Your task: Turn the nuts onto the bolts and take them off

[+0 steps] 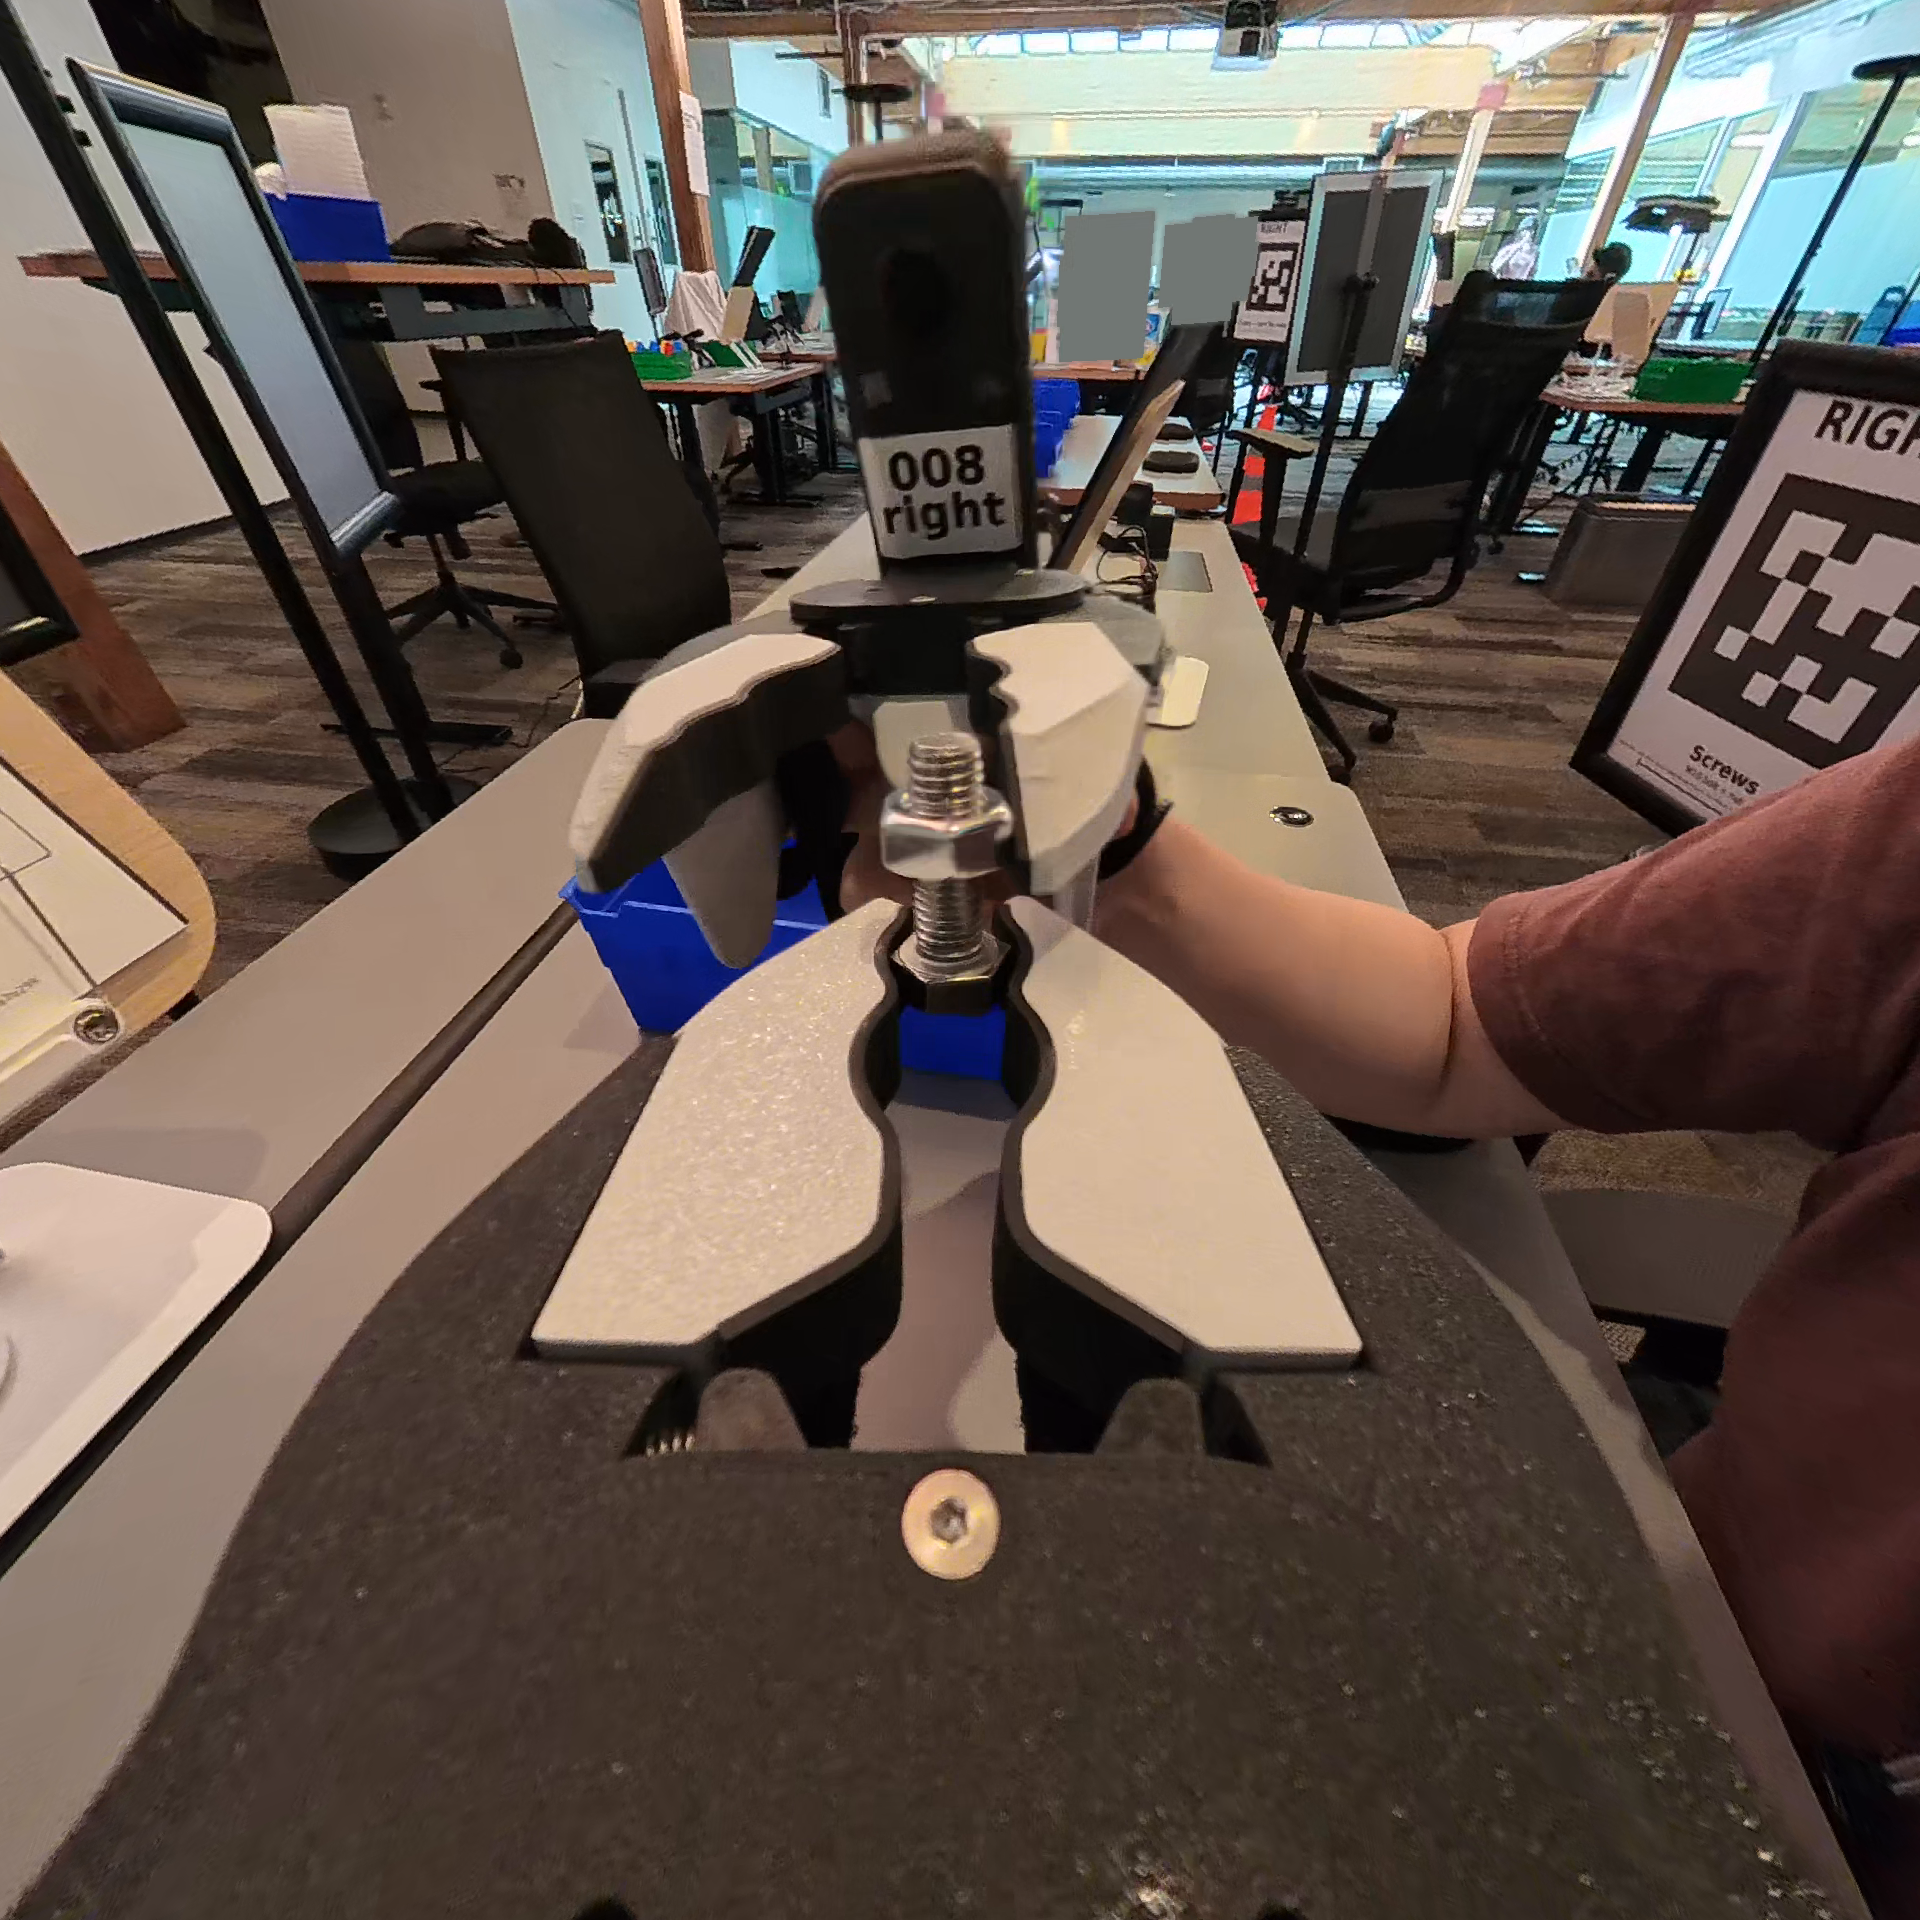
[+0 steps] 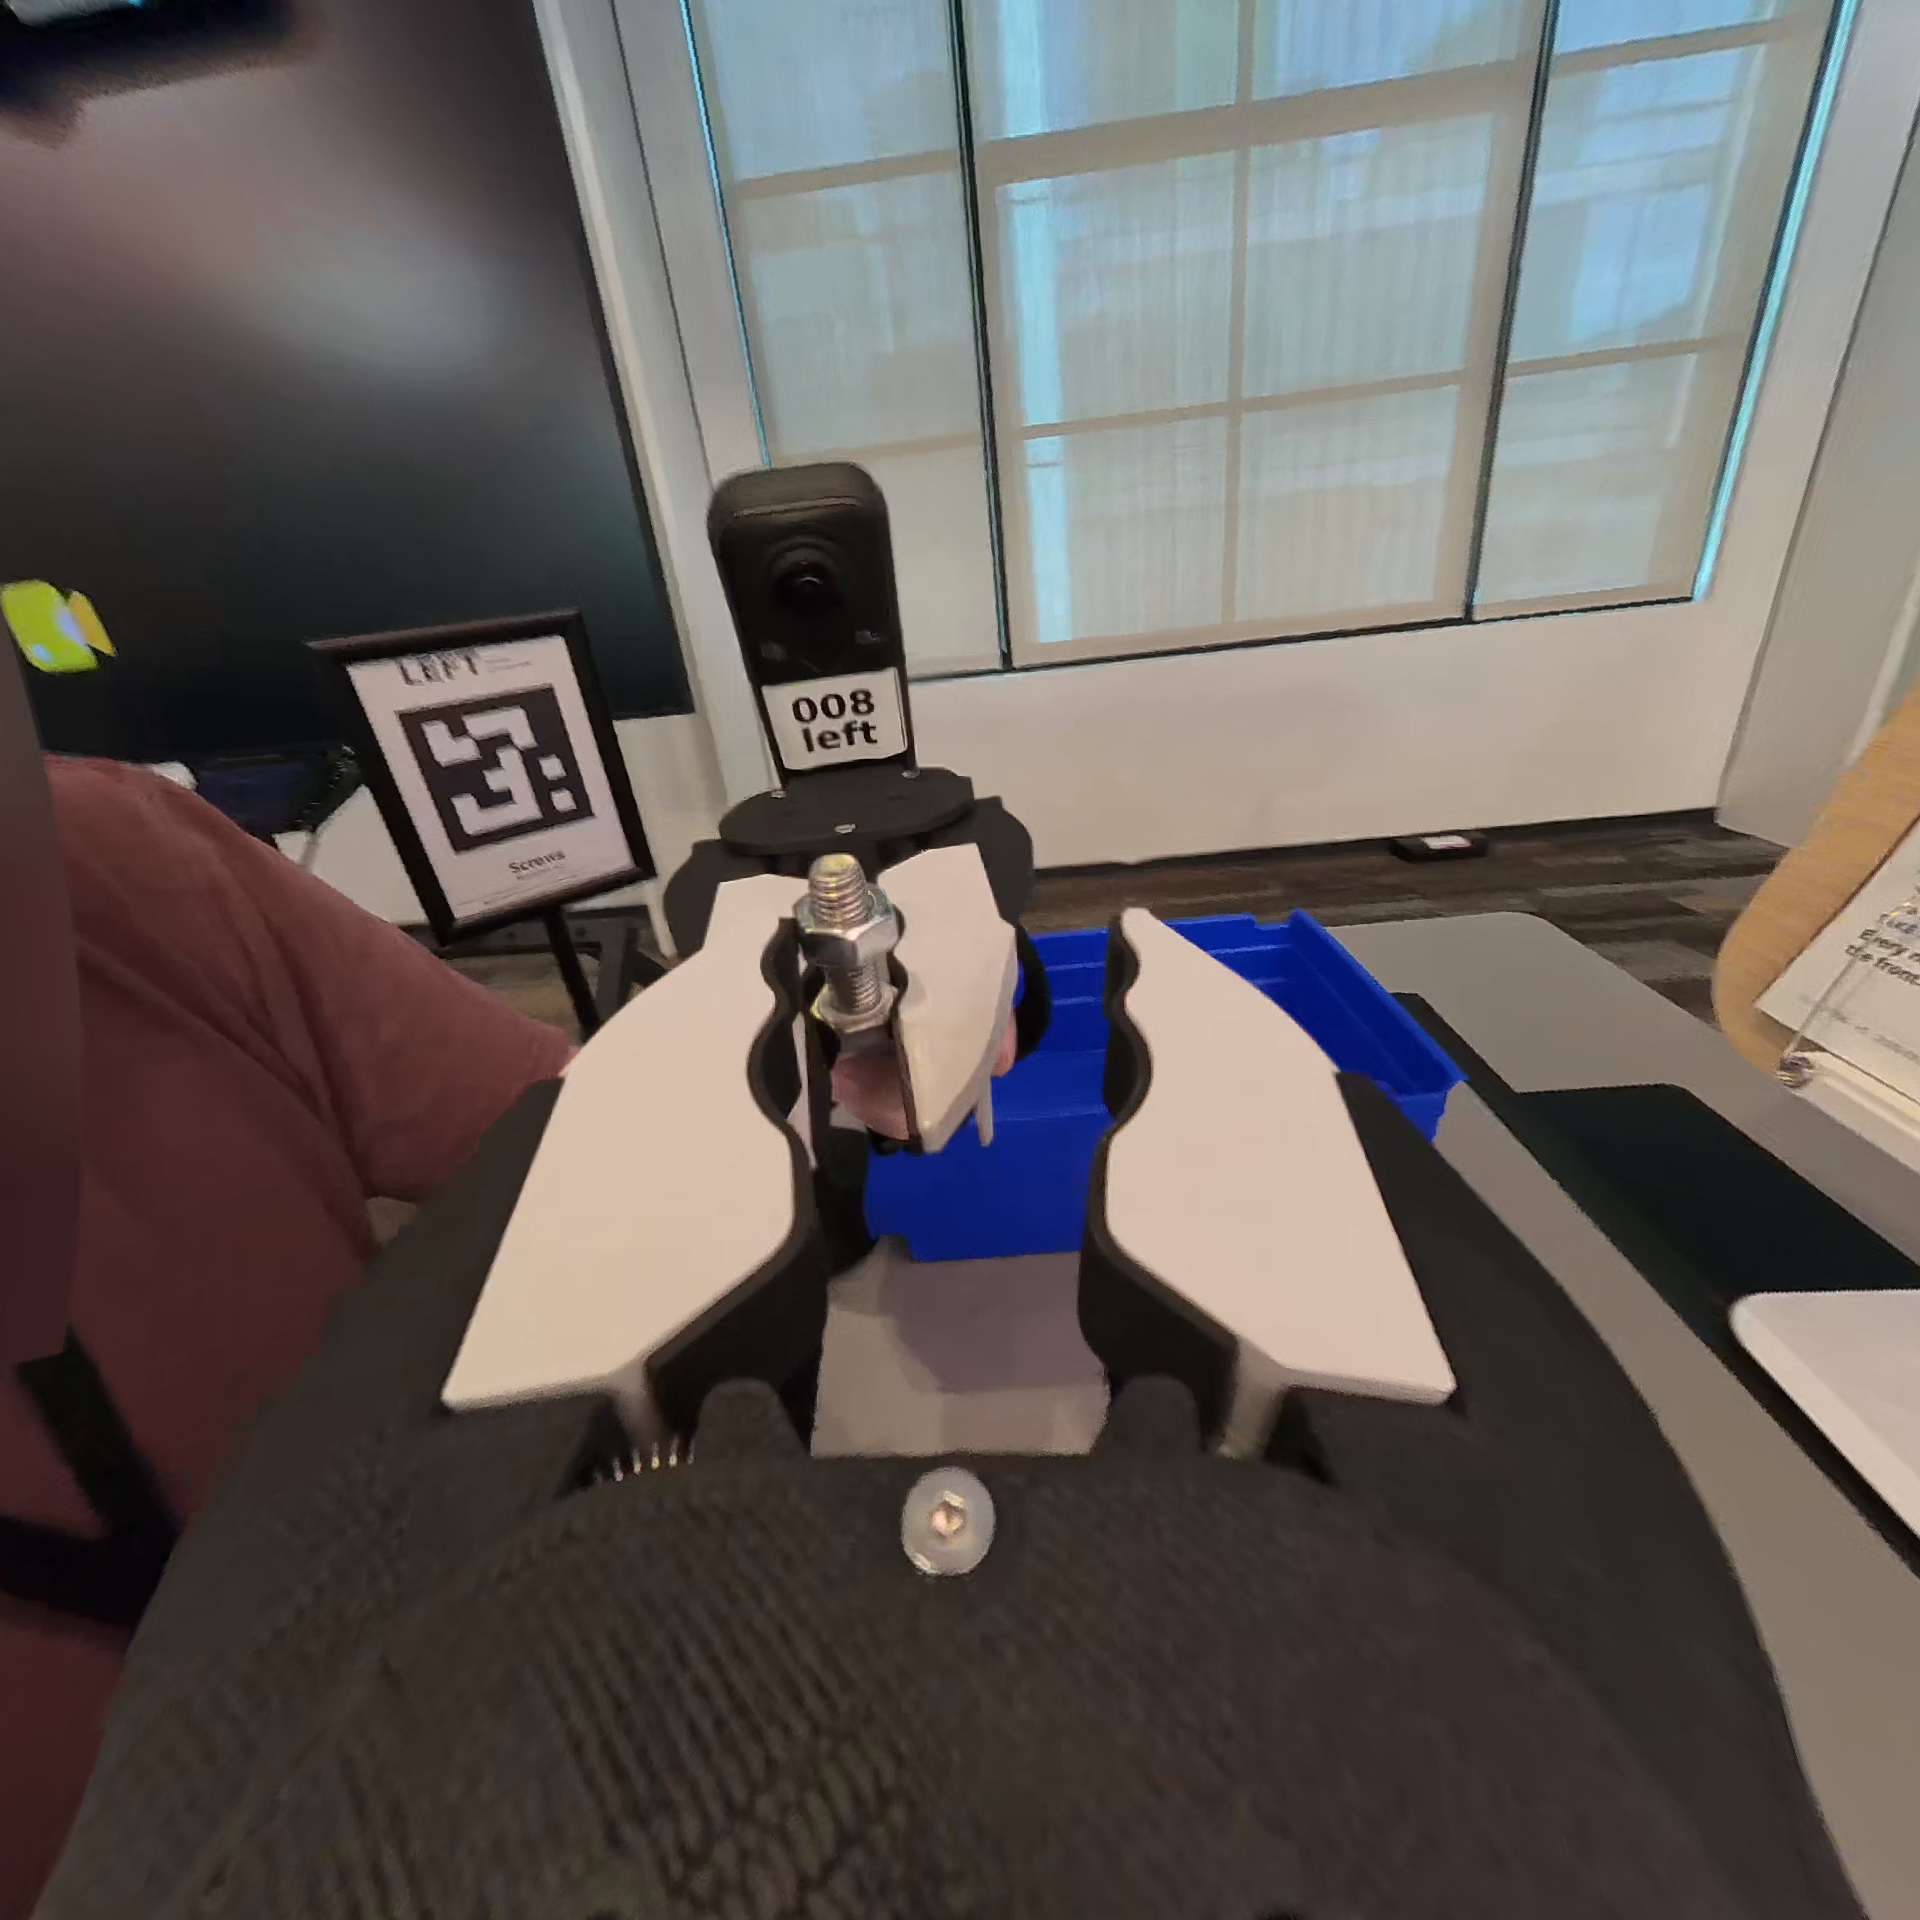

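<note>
Bolt (image 1: 943,894) stands upright, head clamped in our left gripper (image 1: 948,971) tips, above the blue bin (image 1: 665,951). Nut (image 1: 943,837) sits mid-thread; our right gripper (image 2: 951,997) is spread wide, one finger touching it, far finger apart.
</note>
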`<control>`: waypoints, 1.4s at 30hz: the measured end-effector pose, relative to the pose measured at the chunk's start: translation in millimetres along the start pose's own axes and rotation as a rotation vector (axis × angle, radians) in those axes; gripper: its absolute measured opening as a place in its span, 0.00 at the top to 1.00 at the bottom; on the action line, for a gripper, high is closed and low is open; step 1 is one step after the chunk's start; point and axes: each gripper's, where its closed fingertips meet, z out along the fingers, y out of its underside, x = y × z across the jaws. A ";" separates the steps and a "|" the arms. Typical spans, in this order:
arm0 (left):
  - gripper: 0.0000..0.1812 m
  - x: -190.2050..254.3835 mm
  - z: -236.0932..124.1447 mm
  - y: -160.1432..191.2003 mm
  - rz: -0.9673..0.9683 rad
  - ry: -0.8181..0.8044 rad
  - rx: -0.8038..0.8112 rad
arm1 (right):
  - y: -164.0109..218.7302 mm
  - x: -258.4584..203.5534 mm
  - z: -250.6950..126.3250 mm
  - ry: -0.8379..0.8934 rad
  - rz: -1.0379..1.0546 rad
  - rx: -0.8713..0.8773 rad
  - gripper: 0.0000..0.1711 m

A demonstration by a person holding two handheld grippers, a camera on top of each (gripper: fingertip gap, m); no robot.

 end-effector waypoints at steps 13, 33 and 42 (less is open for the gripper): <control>0.92 5.3 -2.4 -7.4 -0.001 0.026 0.041 | -1.2 -1.0 -2.8 -0.028 0.020 0.015 0.69; 0.92 7.9 0.3 -5.6 -0.015 0.041 0.032 | -0.7 -10.4 9.1 0.008 -0.059 -0.014 0.67; 0.92 2.2 -3.9 -7.3 -0.032 0.026 0.042 | -8.6 -17.8 7.1 -0.044 -0.033 0.038 0.68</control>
